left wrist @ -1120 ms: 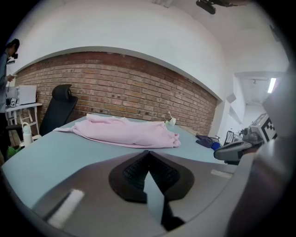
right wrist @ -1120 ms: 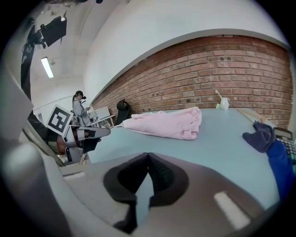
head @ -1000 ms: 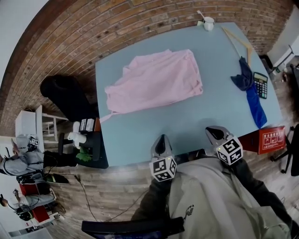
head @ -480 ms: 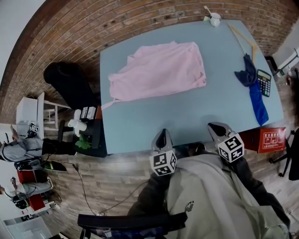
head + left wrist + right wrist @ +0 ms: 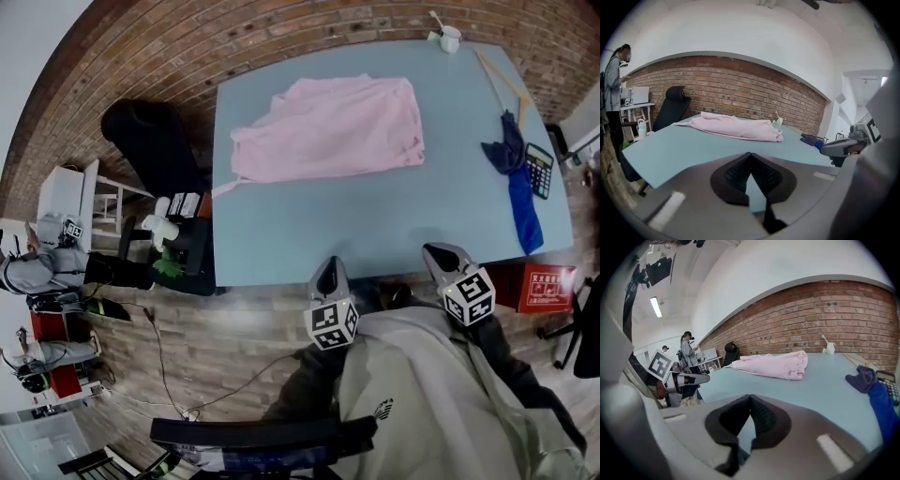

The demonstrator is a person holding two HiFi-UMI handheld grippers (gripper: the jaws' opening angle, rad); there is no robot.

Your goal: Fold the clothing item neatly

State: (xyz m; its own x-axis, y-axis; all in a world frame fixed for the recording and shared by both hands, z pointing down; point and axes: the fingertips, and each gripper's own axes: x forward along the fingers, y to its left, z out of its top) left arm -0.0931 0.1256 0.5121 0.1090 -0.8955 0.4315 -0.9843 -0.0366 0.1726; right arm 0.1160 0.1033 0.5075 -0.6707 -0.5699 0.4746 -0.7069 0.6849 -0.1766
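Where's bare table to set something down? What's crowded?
The whole near half of the table, from the pink garment to the near edge, is bare. A bare strip also runs between the pink garment and the blue cloth. Crowded: the right edge, with blue cloth, calculator and wooden hanger; a cup sits at the far right corner.
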